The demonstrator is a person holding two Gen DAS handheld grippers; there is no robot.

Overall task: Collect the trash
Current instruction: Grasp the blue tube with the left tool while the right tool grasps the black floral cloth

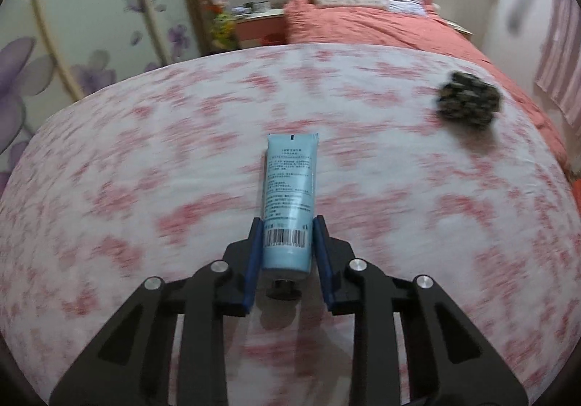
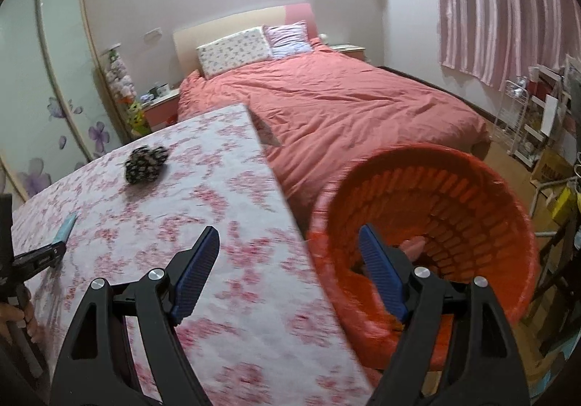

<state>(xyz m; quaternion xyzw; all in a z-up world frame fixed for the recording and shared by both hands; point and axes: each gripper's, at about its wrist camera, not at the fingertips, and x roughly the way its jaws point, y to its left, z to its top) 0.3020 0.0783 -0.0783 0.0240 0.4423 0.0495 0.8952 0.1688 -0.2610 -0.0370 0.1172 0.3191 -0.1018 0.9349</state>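
The left gripper (image 1: 287, 224) clamps the cap end of the blue tube (image 1: 289, 195), which points out over the floral table (image 1: 145, 159). The right gripper (image 2: 290, 242) stands wide and empty beside the orange basket (image 2: 472, 195). The pick-up looks done; next the tube must be carried over the basket's rim, leaving the dark crumpled wad (image 2: 145, 162) for later

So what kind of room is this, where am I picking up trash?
Most likely a home bedroom. A made bed with a coral duvet and two pillows stands against the far wall, a nightstand beside it, and striped pink curtains hang on the right.
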